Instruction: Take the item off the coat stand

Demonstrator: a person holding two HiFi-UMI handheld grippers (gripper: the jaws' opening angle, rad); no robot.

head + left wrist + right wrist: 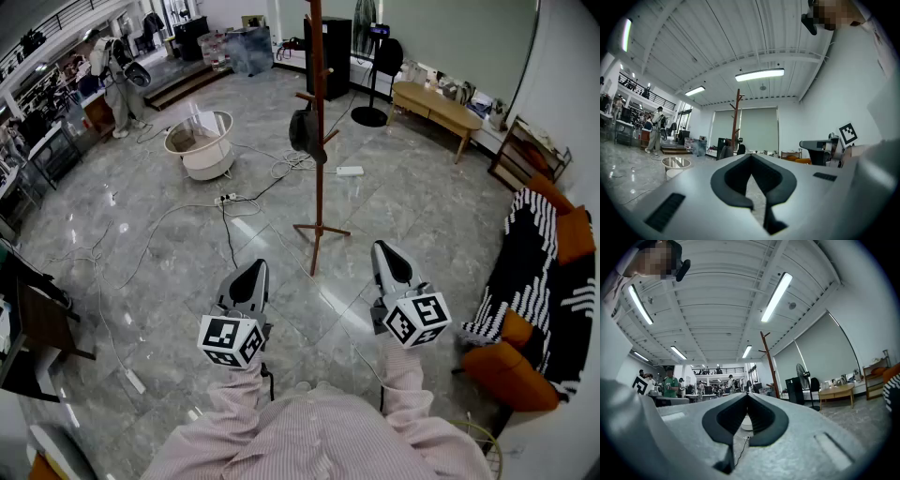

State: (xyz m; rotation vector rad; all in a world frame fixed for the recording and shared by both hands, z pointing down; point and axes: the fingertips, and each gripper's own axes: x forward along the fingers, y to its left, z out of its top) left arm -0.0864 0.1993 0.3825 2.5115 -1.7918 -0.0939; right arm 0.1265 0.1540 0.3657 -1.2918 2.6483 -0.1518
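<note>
I hold my left gripper point(249, 274) and right gripper point(388, 253) low, each with its jaws pressed together on nothing, because I stand well short of the coat stand point(319, 187). The dark item point(304, 133), maybe a cap, hangs from a peg partway up its pole.

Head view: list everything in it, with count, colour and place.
coat stand: one, brown, floor centre
hanging item: one, dark, on the coat stand
round table: one, white, left of the stand
power strip: one, white, floor right of the stand
bench: one, light wood, far right
sofa: one, orange with striped cover, right edge
left gripper: one, grey, shut and empty, bottom left
right gripper: one, grey, shut and empty, bottom right
sleeves: two, pink-striped, bottom edge
</note>
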